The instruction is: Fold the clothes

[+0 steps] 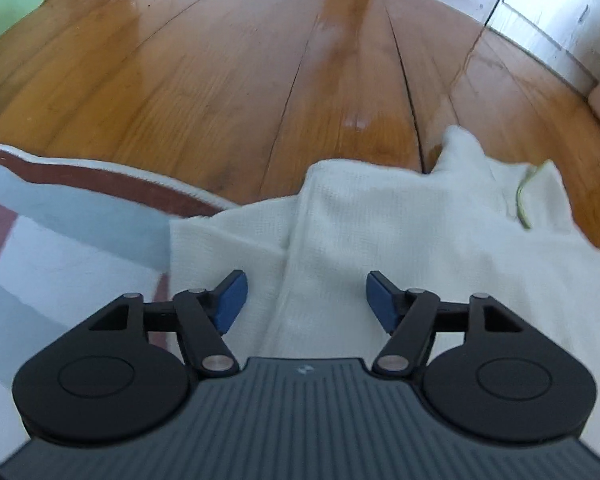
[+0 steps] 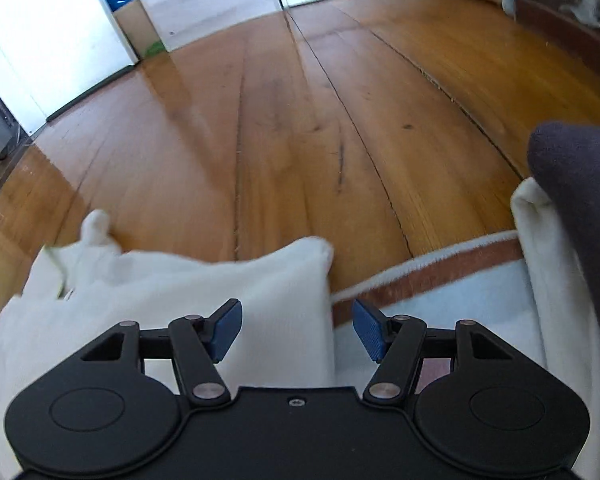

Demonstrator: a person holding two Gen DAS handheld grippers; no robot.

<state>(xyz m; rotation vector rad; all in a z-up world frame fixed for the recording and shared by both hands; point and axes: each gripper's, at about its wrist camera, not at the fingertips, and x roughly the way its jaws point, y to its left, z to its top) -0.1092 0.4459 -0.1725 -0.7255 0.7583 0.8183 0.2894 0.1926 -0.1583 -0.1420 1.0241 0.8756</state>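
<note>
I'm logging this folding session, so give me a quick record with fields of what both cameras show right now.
garment: white textured cloth garment, rumpled, partly on the rug, partly on the floor
surface: striped blue, white and rust-red rug on a glossy wooden plank floor
left hand-held gripper: open, above the garment, holding nothing
right hand-held gripper: open, over the garment's edge, holding nothing
other: dark grey fabric at the right of the right view

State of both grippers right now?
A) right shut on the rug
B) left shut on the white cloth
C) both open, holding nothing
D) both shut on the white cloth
C: the left gripper and right gripper each show jaws spread wide above the white cloth, with nothing pinched between them.
</note>
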